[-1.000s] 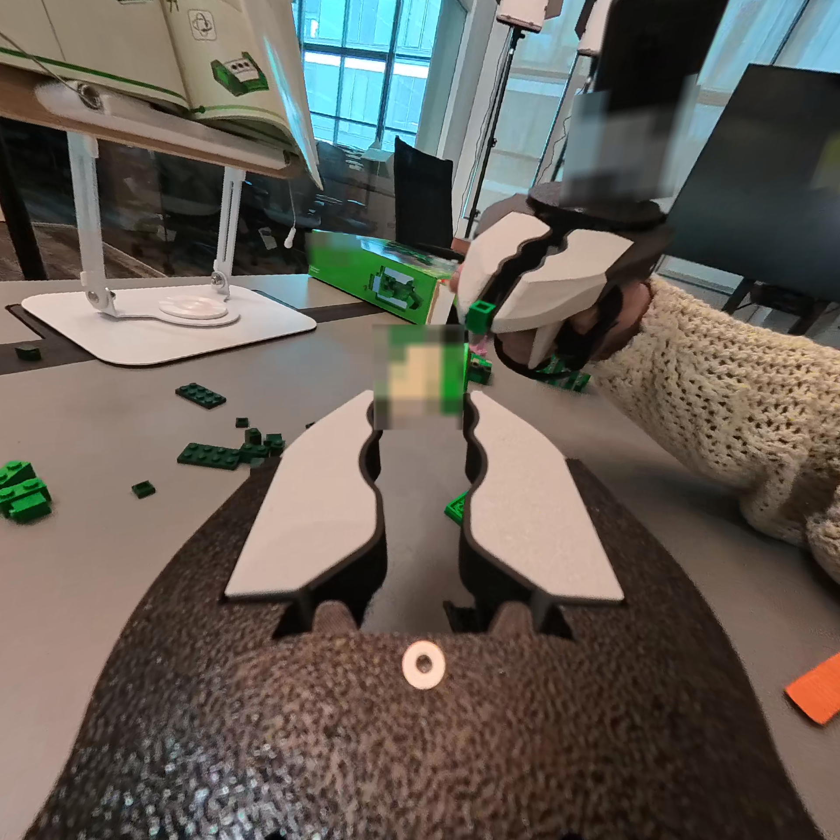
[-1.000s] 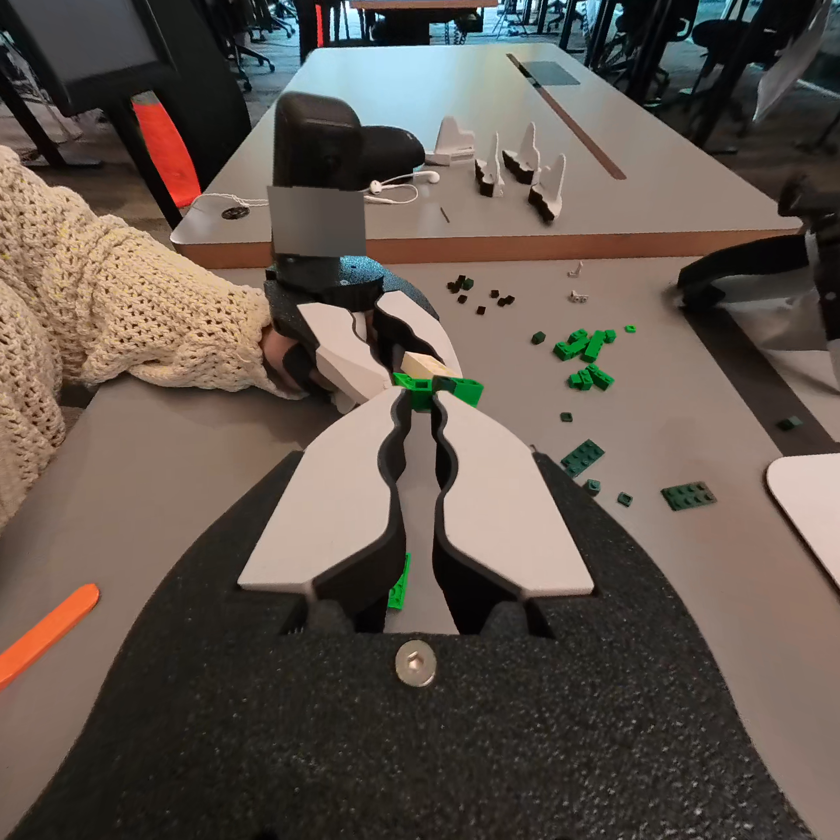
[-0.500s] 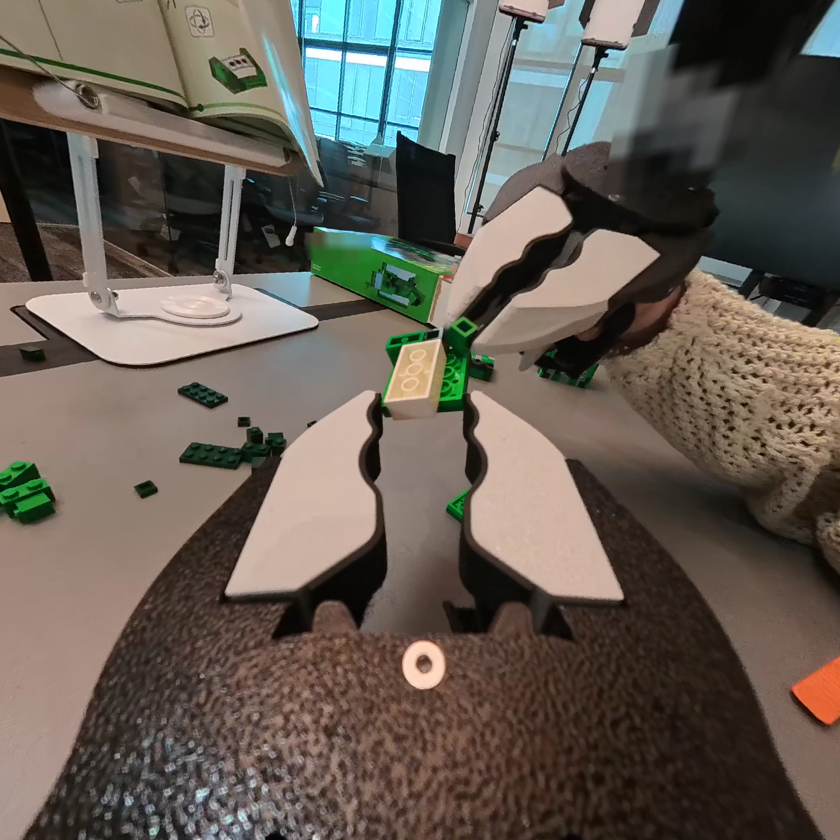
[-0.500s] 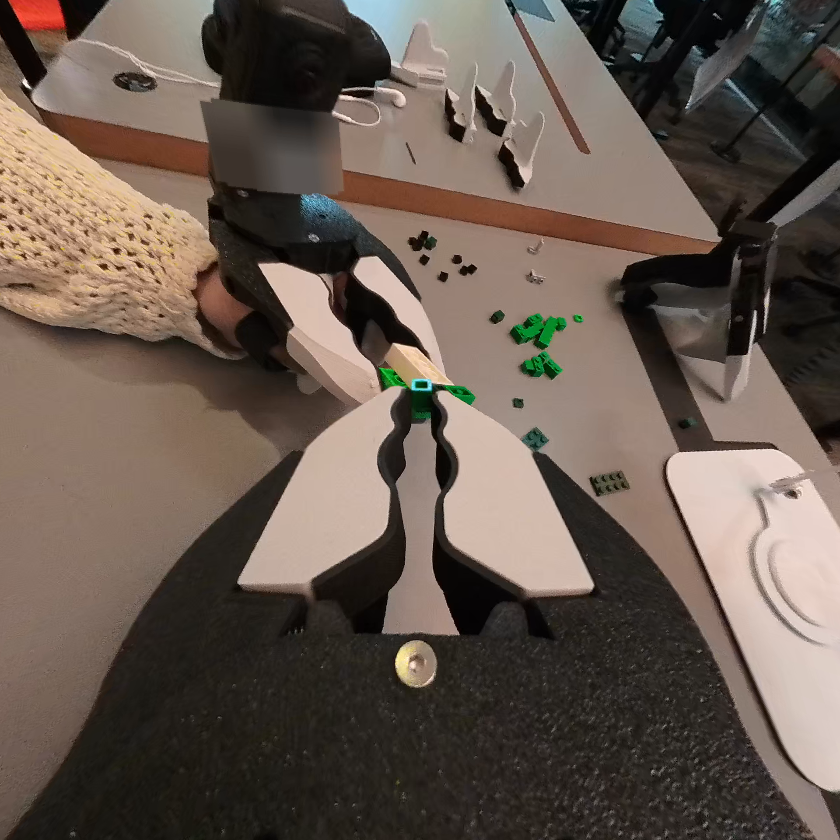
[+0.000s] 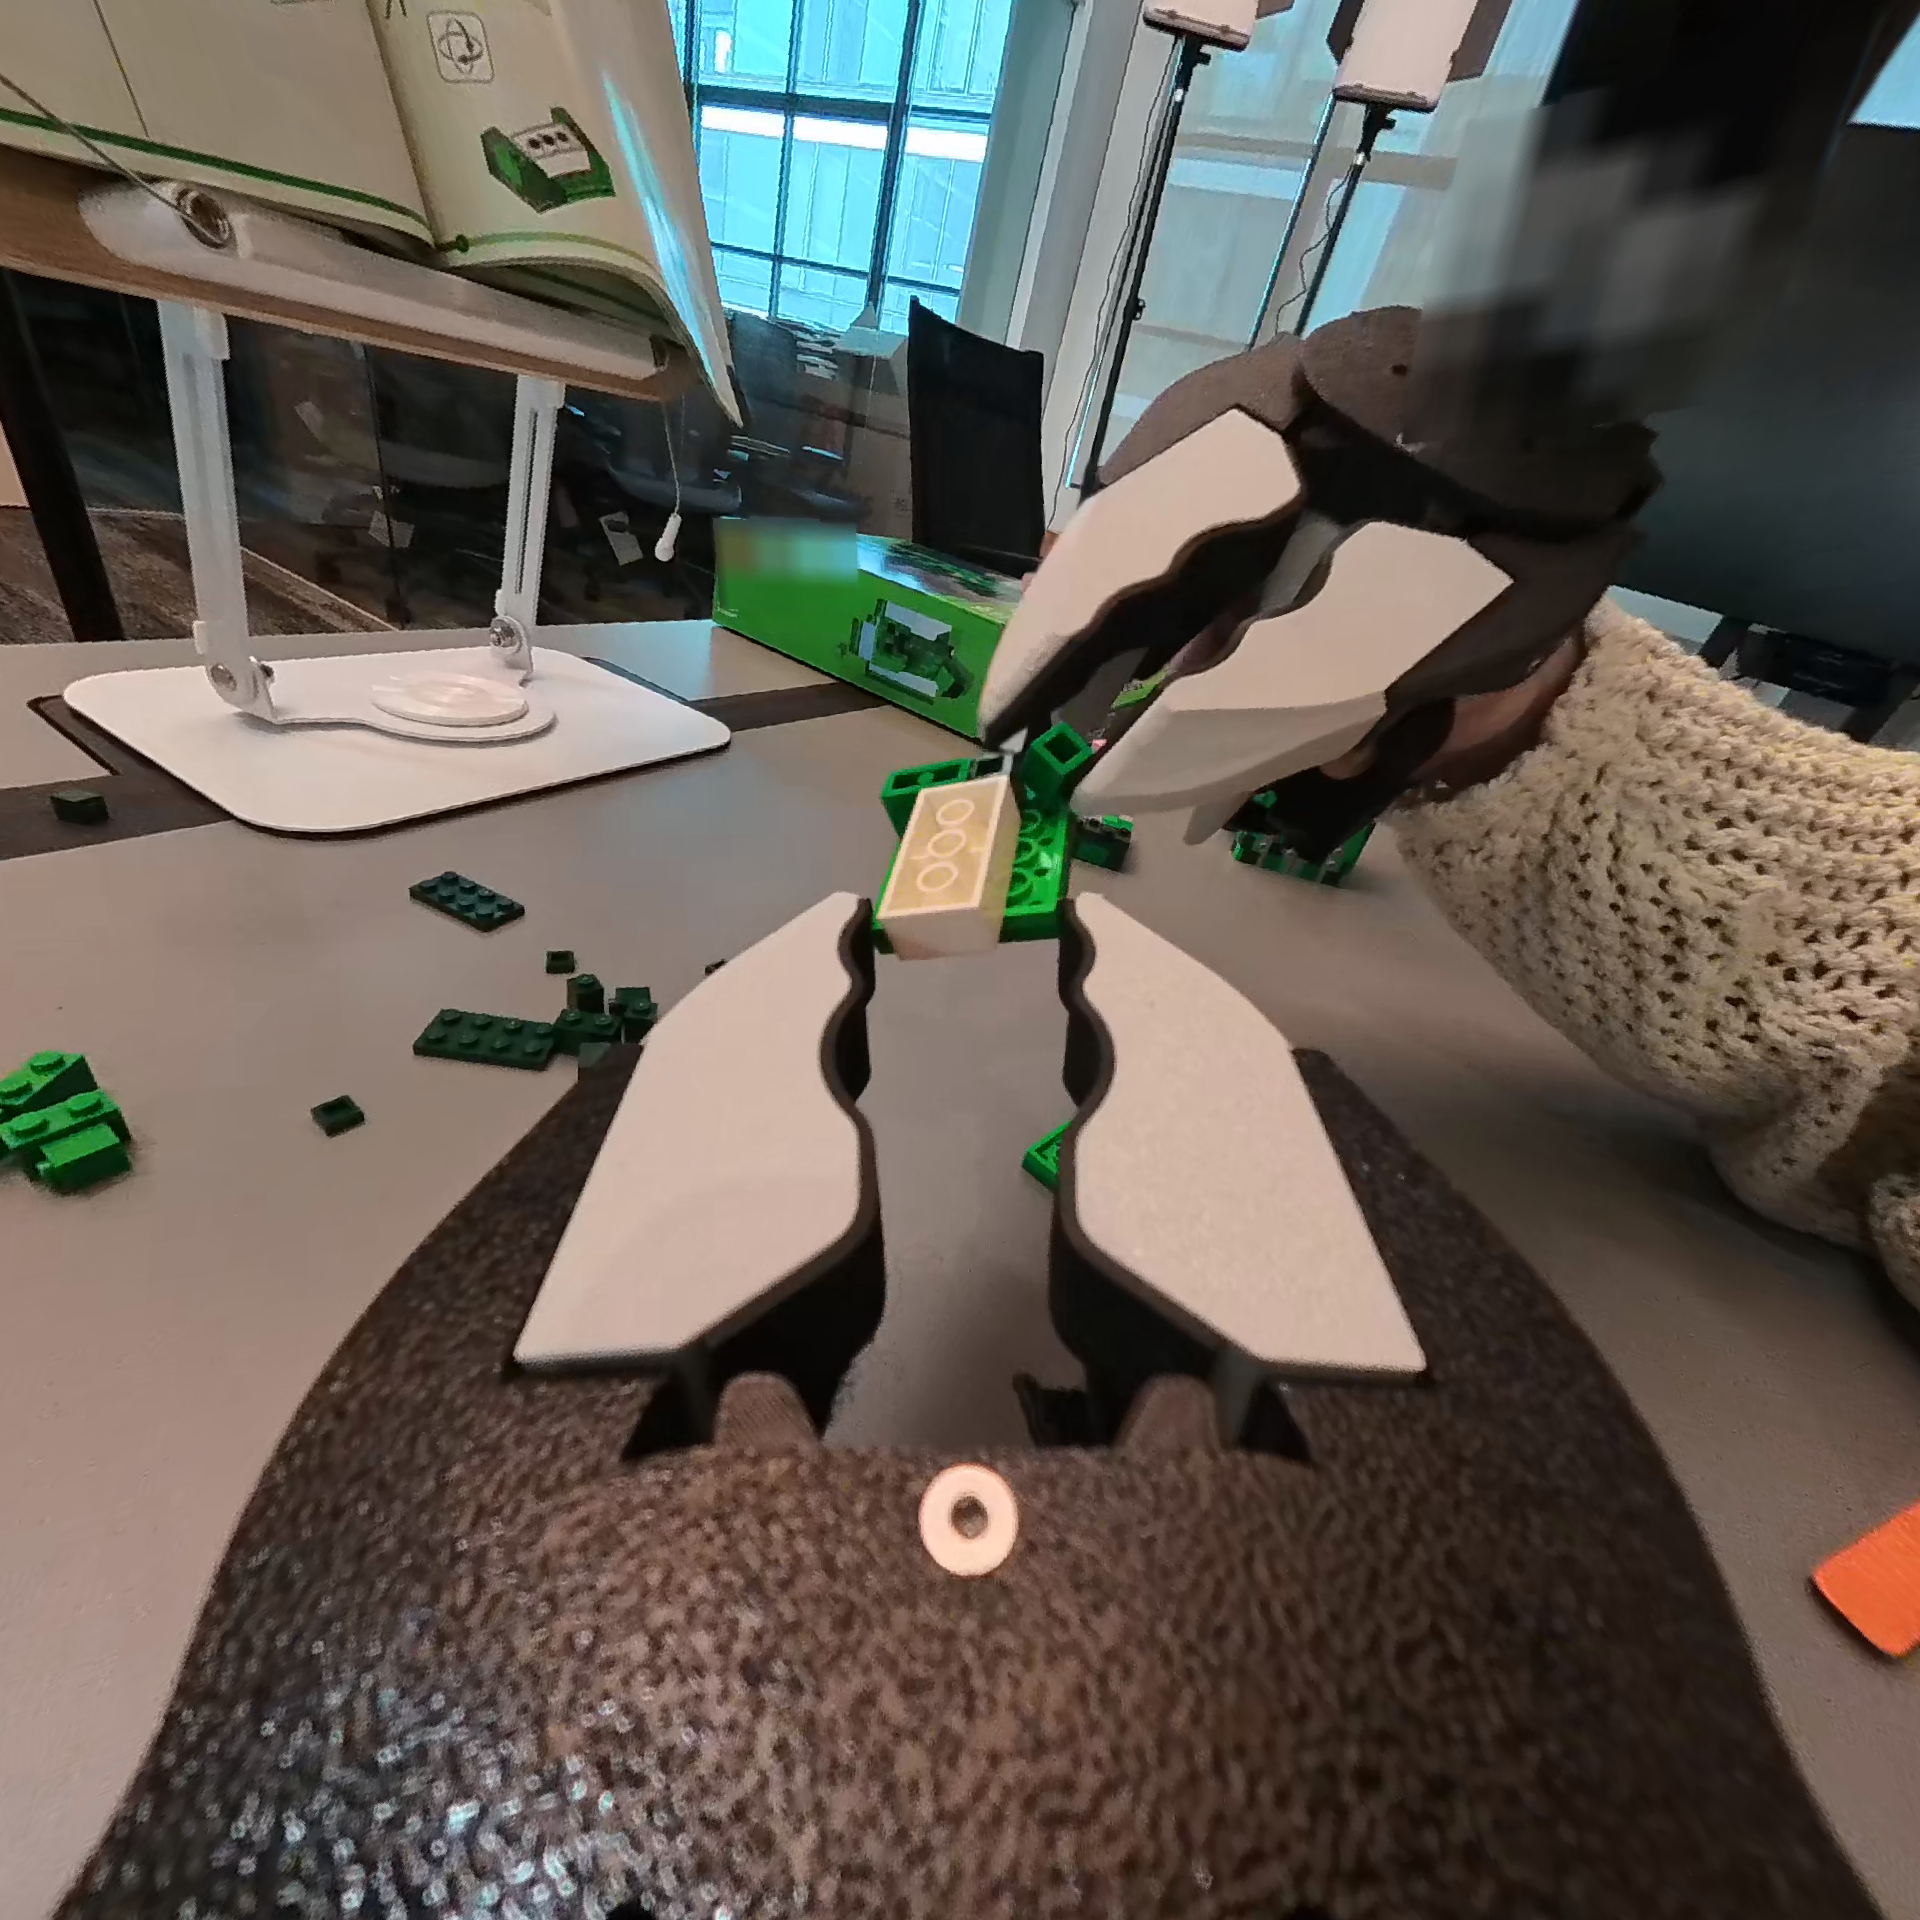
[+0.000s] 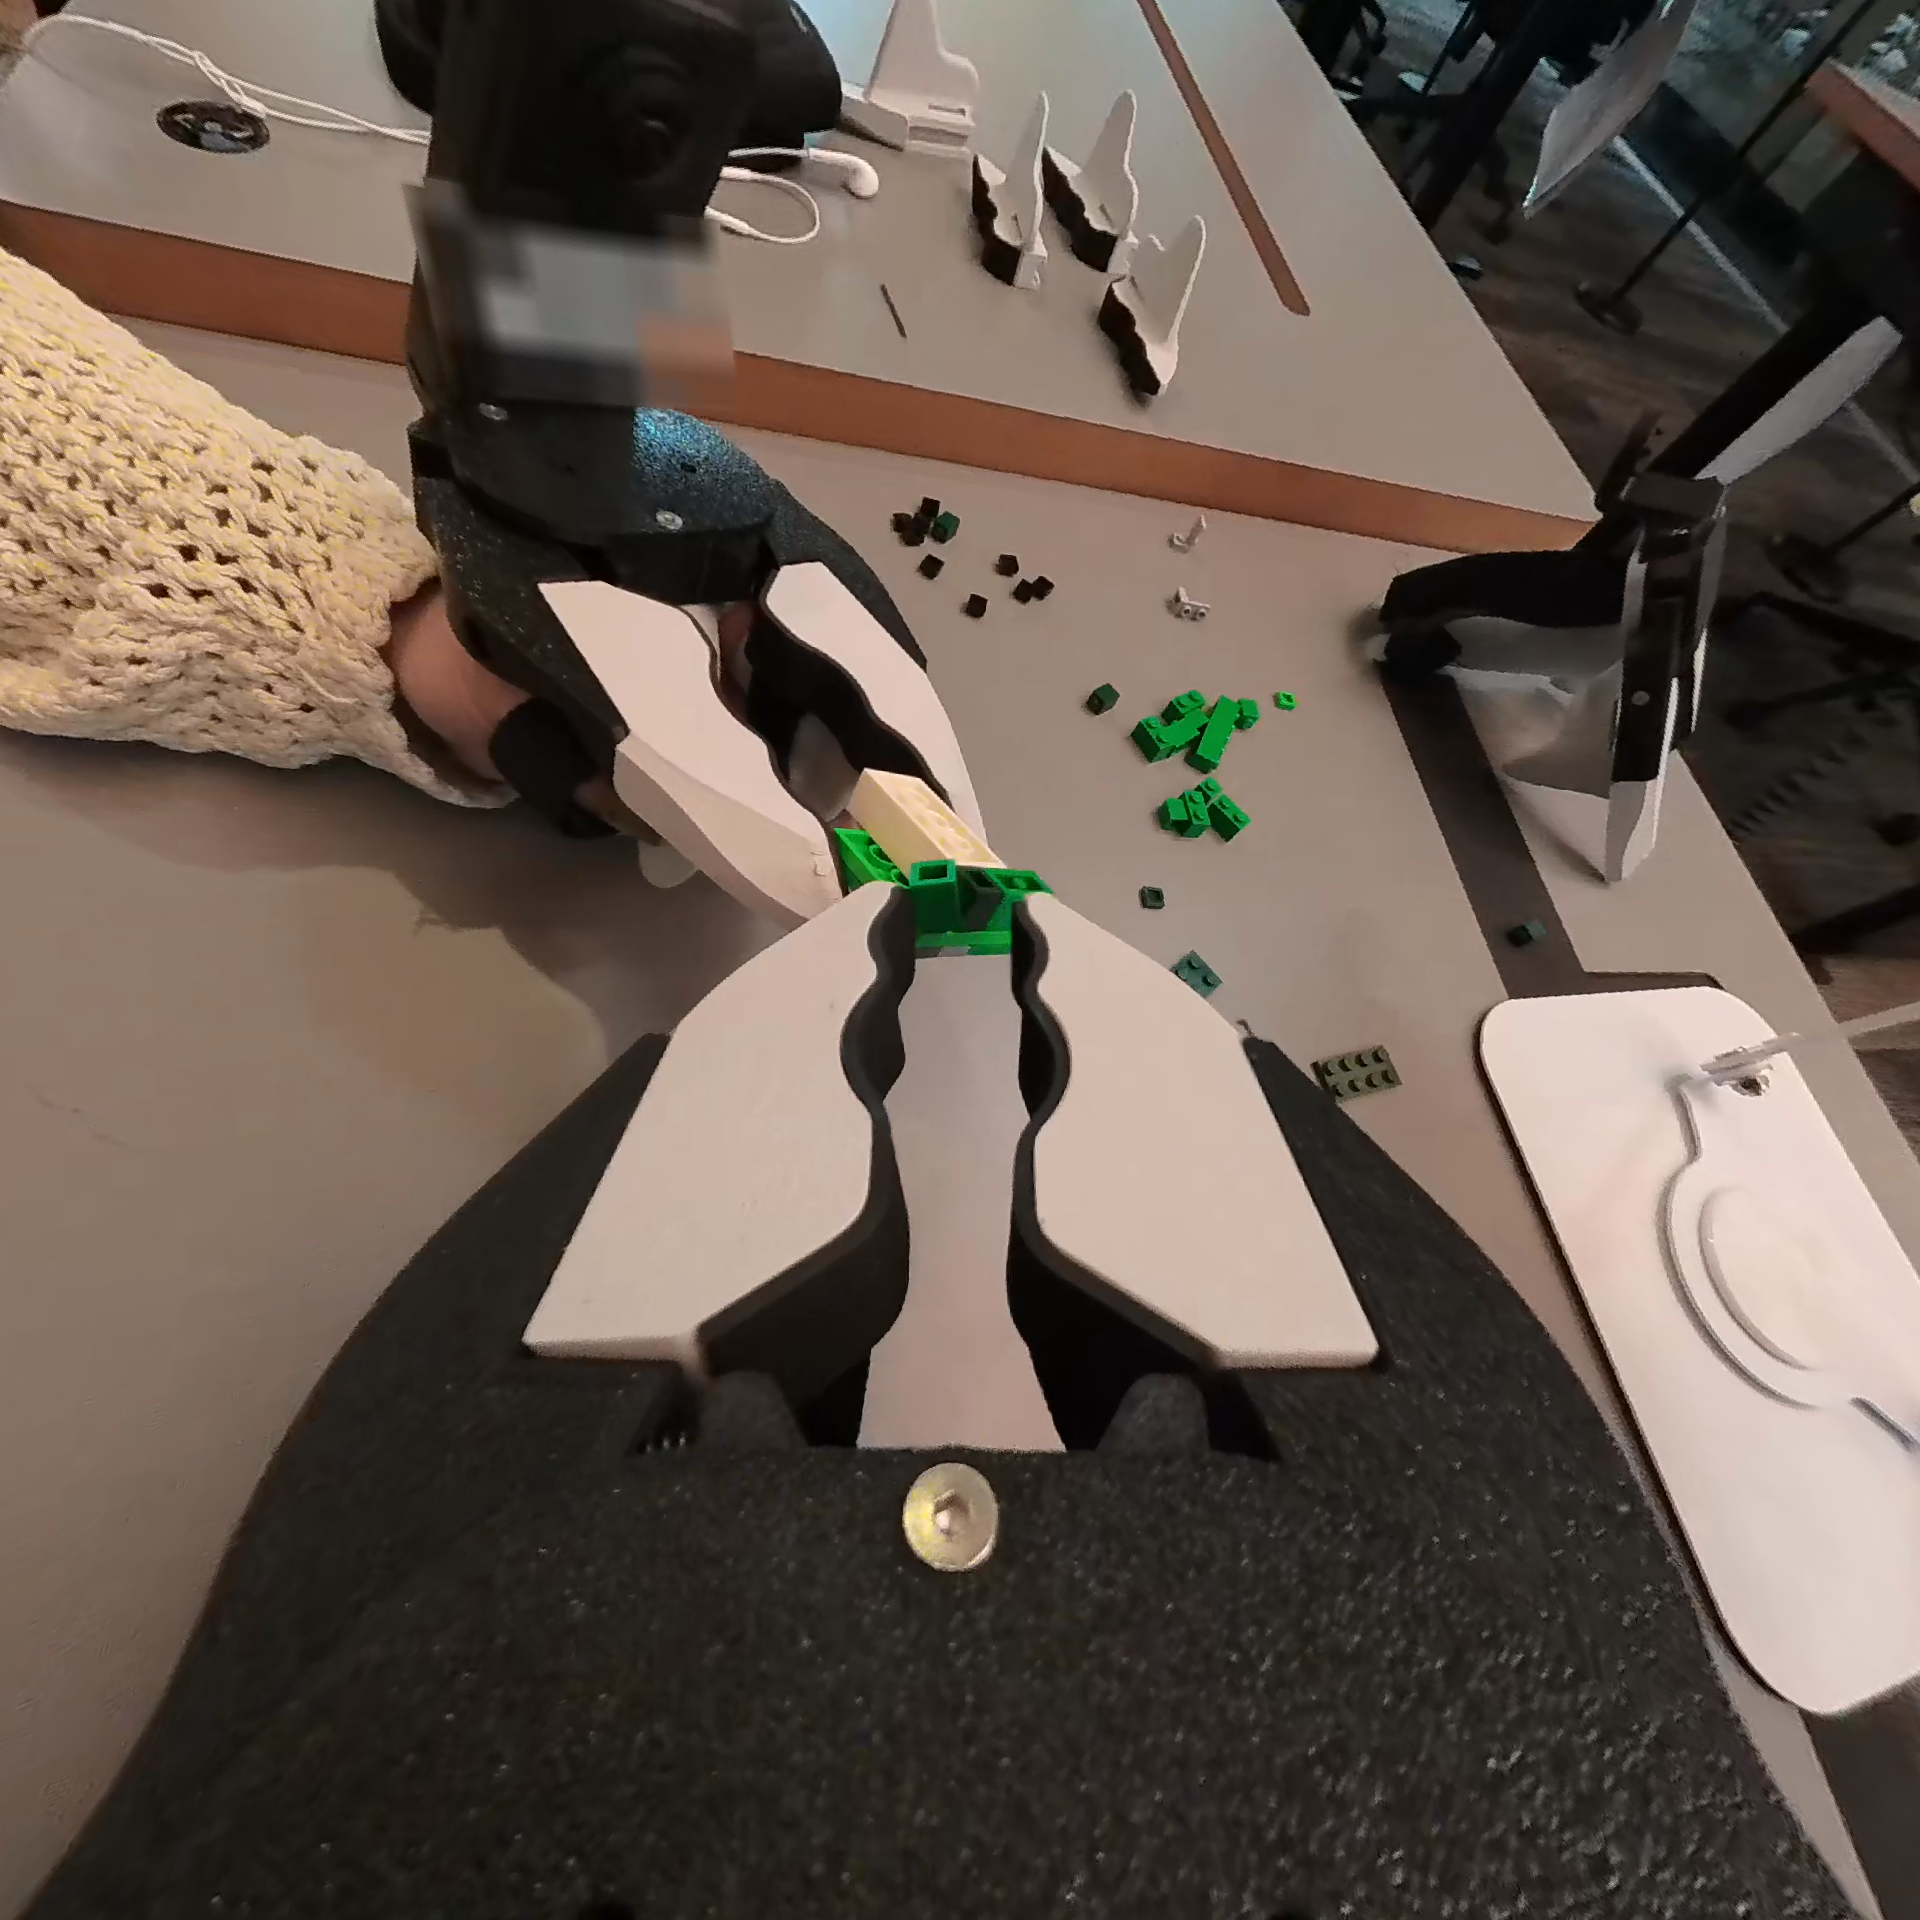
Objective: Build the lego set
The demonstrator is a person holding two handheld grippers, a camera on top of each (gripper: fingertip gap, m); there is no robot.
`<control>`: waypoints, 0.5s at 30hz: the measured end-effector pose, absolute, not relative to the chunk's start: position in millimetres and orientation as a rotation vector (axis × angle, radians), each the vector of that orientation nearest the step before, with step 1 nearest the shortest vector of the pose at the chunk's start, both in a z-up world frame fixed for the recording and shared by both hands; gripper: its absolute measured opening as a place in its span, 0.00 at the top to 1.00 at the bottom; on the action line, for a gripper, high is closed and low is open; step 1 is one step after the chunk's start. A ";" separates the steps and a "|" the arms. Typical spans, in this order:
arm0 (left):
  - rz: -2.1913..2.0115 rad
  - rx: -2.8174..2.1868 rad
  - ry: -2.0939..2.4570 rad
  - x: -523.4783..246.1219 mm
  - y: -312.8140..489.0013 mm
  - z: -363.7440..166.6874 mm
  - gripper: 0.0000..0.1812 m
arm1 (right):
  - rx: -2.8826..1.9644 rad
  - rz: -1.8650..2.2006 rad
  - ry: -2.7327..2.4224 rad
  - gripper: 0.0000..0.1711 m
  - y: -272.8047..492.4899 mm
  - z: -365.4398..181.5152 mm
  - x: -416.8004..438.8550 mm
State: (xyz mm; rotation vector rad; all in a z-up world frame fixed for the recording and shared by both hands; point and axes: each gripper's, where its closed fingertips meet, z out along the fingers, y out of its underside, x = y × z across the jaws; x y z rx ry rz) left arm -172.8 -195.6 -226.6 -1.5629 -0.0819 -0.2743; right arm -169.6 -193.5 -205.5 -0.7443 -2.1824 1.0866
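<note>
My left gripper [image 5: 966, 920] is shut on a small build of bright green bricks with a cream brick [image 5: 951, 862] on it, held above the grey table [image 5: 260, 1351]. My right gripper [image 6: 954, 914] meets the far end of that build from above. Its fingertips stand a little apart around a small hollow green brick [image 6: 935, 883] that sits on the build. In the left wrist view the right gripper [image 5: 1049, 758] reaches down from the upper right over that small brick [image 5: 1060, 753]. In the right wrist view the left gripper [image 6: 904, 842] comes in from the upper left.
Loose green bricks lie on the table [image 5: 488, 1039] [image 6: 1195, 727], with tiny dark pieces [image 6: 977, 571] farther off. A white book stand [image 5: 395, 727] holds the open instruction booklet [image 5: 416, 135]. A green box [image 5: 883, 634] stands behind. An orange strip [image 5: 1870, 1590] lies at the right edge. The tips of both grippers are at nearly the same place.
The right gripper brought the small green brick down onto the build held in the left gripper. Its fingers now stand wider apart than half a second ago. The left gripper has barely moved.
</note>
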 end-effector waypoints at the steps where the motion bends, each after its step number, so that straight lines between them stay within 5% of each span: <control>1: -0.275 -1.563 -0.082 -172.8 -195.6 -226.6 0.82 | -0.749 1.089 -2.184 0.90 -193.0 -205.4 -169.5; 15: -0.275 -1.560 -0.083 -173.2 -195.8 -226.3 0.82 | -0.810 1.192 -2.175 1.00 -186.5 -201.2 -169.0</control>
